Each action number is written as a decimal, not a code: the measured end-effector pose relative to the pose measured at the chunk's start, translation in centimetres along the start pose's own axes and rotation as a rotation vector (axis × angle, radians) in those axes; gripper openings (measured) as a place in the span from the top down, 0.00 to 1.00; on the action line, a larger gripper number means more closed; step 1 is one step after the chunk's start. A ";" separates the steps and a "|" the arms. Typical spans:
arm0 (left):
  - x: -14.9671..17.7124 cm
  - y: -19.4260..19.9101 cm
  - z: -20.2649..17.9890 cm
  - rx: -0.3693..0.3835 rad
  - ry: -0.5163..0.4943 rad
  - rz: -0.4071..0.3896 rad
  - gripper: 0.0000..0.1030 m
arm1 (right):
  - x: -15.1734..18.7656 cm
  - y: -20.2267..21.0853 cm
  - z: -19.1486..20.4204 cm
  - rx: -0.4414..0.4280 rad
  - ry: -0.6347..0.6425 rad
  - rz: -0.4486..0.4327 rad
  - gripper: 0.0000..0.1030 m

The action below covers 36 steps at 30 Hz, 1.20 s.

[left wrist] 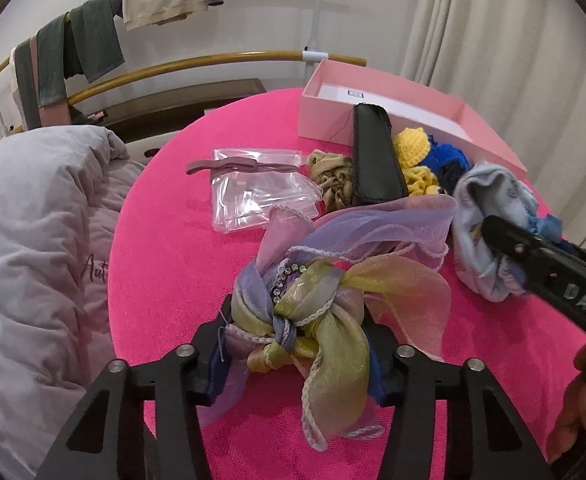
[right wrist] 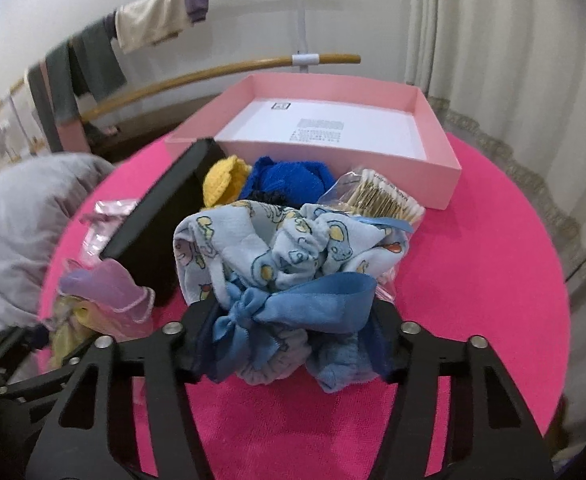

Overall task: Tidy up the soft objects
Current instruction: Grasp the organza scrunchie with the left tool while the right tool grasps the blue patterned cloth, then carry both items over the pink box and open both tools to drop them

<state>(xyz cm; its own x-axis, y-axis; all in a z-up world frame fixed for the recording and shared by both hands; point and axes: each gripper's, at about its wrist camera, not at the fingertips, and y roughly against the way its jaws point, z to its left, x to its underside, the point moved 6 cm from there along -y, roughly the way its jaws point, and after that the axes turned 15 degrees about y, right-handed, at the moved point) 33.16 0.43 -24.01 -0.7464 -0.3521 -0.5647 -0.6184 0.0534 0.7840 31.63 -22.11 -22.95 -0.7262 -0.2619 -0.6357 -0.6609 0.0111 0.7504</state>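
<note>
Here we pinch a pastel organza scarf (left wrist: 305,312) between the fingers of our left gripper (left wrist: 297,344), low over the pink tablecloth (left wrist: 165,280). Our right gripper (right wrist: 289,344) clamps a light blue printed cloth bundle (right wrist: 289,248) tied with a blue ribbon (right wrist: 317,296). Beyond it sit a bag of cotton swabs (right wrist: 381,196), yellow and blue knitted pieces (right wrist: 277,176), a black case (right wrist: 161,216) and an open pink box (right wrist: 333,120).
</note>
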 end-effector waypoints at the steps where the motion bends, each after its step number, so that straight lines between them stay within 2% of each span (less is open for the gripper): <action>1: 0.0 0.1 0.1 0.002 0.001 0.002 0.55 | 0.1 0.5 -0.3 -0.015 -0.010 -0.013 0.50; 7: 0.3 2.0 -0.1 -0.001 -0.003 -0.018 0.56 | 0.5 3.6 -1.6 -0.096 -0.082 -0.084 0.50; 22: 1.3 9.5 -1.5 0.024 -0.024 -0.108 0.57 | 0.6 7.8 -2.4 -0.110 -0.103 -0.163 0.49; 30: -1.4 11.8 -3.8 0.048 -0.042 -0.163 0.56 | -0.4 8.7 -3.6 -0.104 -0.112 -0.188 0.49; 36: -4.7 12.1 -5.8 0.071 -0.054 -0.190 0.56 | -3.1 9.1 -5.2 -0.098 -0.108 -0.223 0.48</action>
<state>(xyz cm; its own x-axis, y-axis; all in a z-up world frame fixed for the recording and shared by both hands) 30.57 -2.74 -10.37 -0.6255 -0.3116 -0.7153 -0.7638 0.0571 0.6430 28.82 -26.20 -13.21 -0.5838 -0.1424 -0.7993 -0.7895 -0.1302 0.5998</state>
